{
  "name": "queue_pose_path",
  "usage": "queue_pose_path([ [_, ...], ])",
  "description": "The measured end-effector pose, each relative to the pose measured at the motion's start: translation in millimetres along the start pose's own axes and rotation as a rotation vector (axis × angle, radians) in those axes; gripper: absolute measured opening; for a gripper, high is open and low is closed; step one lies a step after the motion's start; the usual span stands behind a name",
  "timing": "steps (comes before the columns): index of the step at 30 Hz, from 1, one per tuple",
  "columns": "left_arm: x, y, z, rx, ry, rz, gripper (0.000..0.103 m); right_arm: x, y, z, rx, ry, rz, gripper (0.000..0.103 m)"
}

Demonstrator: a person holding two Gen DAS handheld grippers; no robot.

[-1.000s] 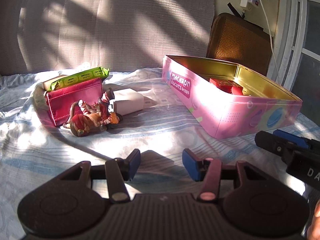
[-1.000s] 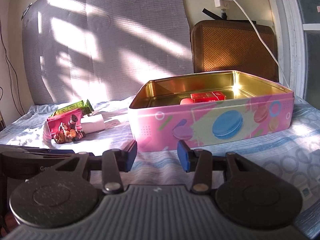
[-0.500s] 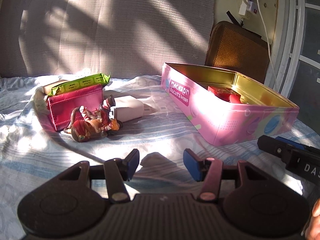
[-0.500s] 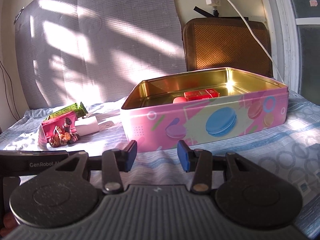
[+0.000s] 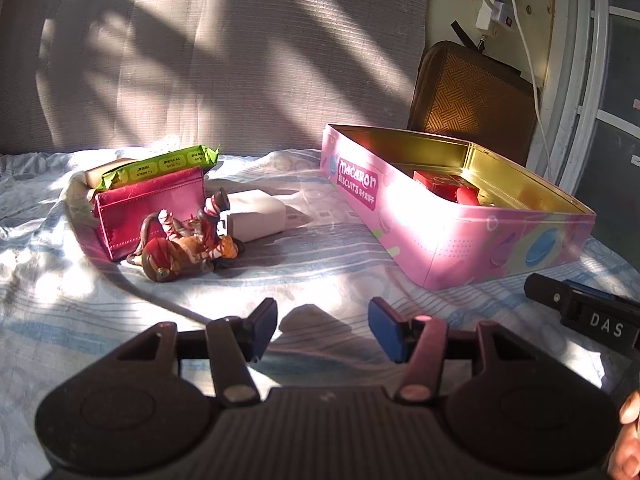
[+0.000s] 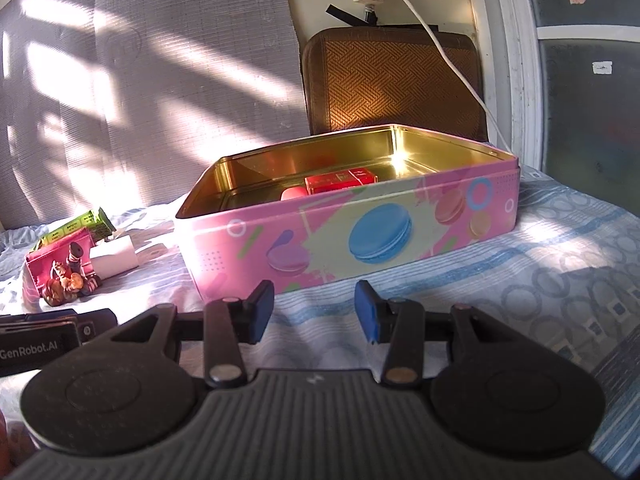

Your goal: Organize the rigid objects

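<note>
While sunlight falls in bands across the bed, the left claw (image 5: 322, 326) hangs low over the blue-and-white patterned sheet (image 5: 328, 248) with its blue pads parting and nothing between them. The right claw (image 6: 315, 310) sits partly spread, its pads apart and empty, pointed at the long side of the pink macaron tin (image 6: 360, 232).

That tin stands open on the sheet, gold inside, and holds a red box (image 6: 340, 179) with a rounded pink-red item (image 6: 292, 194) just beside it.

Well apart from the tin, toward the left of both views, lies a small cluster. A magenta pouch (image 5: 148, 208) stands on edge, with a green packet (image 5: 160, 164) lying along its top. A figurine (image 5: 184, 244) with reddish-brown hair lies on its side against the front of the pouch. A white block (image 5: 256, 220) rests just beside the figurine, on the side nearer the tin.

Behind the tin a brown woven cushion (image 6: 392, 84) leans upright, and a white cable (image 6: 452, 56) hangs in front of it. A fingertip (image 5: 630, 428) shows at the right edge of the left view.
</note>
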State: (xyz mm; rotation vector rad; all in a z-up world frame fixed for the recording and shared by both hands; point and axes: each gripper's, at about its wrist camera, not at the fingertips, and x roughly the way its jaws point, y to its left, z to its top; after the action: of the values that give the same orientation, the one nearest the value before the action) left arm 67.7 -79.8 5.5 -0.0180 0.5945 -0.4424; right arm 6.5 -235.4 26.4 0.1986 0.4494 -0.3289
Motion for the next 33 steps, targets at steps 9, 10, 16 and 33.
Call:
queue_pose_path([
  [9,0,0,-1,-0.012,0.009,-0.005,0.056,-1,-3,0,0.016,-0.008,-0.011,0.051],
  [10,0,0,-1,-0.011,0.009,-0.006,0.056,-1,-3,0,0.013,-0.007,-0.01,0.051],
  [16,0,3,0,-0.027,0.017,-0.014,0.058,0,-1,0,0.0,-0.005,0.005,0.051],
  [33,-45,51,29,-0.013,-0.175,0.129,0.065,-17,49,-1,-0.221,-0.096,0.2,0.051],
])
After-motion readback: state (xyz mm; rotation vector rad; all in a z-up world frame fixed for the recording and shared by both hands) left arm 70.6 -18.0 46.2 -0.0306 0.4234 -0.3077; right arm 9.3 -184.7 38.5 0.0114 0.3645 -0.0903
